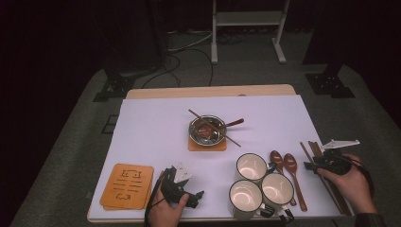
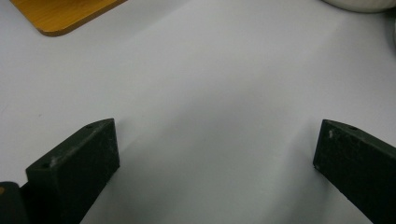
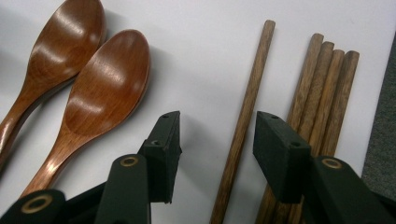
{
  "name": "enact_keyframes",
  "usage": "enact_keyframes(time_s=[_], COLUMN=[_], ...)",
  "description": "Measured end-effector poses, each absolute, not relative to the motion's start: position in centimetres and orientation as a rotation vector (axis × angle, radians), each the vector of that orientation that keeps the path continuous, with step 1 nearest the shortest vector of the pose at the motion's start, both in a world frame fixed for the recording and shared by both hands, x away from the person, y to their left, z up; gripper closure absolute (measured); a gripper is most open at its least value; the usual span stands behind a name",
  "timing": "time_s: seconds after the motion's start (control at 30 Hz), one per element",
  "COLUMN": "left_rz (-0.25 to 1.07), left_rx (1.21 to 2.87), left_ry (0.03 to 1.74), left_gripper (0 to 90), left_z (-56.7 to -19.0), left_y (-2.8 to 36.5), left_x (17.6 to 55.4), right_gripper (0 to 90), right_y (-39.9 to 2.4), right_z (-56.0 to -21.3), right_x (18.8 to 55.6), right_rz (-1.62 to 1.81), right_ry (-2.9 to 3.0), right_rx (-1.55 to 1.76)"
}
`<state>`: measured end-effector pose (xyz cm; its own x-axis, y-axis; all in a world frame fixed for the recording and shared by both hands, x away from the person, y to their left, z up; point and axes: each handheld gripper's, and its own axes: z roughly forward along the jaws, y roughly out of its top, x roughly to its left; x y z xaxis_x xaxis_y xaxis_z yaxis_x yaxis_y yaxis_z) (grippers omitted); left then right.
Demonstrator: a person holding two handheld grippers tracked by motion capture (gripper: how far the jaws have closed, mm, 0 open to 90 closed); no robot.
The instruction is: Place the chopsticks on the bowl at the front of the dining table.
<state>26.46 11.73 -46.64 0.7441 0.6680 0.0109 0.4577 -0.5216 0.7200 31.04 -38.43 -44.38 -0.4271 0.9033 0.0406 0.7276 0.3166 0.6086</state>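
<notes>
A white, matte sheet point(image 1: 156, 132) covers a pale wooden table. At the near left lies a flat, rounded-corner wooden board point(image 1: 126, 186) with dark cut-out markings. Just right of it, a hand holds the left gripper point(image 1: 195, 197) low over the sheet; in the left gripper view its two blocky black jaws, scuffed and matte, stand wide apart over bare white surface with nothing between them, and a corner of an orange-brown wooden board point(image 2: 65, 14) lies ahead and to the left of them.

Farther back, mid-table, a shiny round metal bowl point(image 1: 207, 130) sits on a square wooden coaster point(image 1: 206, 145), with thin sticks laid across its rim. Right of the left gripper stand three glossy white mugs point(image 1: 259, 187), clustered and touching. Beside them lie two smooth, polished brown wooden spoons point(image 1: 289, 165) with oval bowls.

At the far right, a hand holds the right gripper point(image 1: 309, 166). In the right gripper view its jaws stand about half open, straddling a single round, straight-grained wooden chopstick point(image 3: 243, 121) that lies on the sheet between them, the pads not pressing it. The spoons point(image 3: 93, 93) lie left of the left jaw, side by side. Behind and beside the right jaw lies a bundle of four more chopsticks point(image 3: 327, 88), packed together near the sheet's edge.
</notes>
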Motion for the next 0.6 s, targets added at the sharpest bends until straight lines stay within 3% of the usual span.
enact_keyframes(time_s=[0.6], left_rz=[0.372], left_rx=[2.214], left_ry=[0.841], left_gripper=[0.0], left_z=[-46.6], left_y=[11.7], left_x=[26.5], right_gripper=[53.9], right_y=[-38.6], right_z=[-44.5], right_x=[29.4], right_rz=[0.807], right_ry=[2.265], right_rx=[1.44])
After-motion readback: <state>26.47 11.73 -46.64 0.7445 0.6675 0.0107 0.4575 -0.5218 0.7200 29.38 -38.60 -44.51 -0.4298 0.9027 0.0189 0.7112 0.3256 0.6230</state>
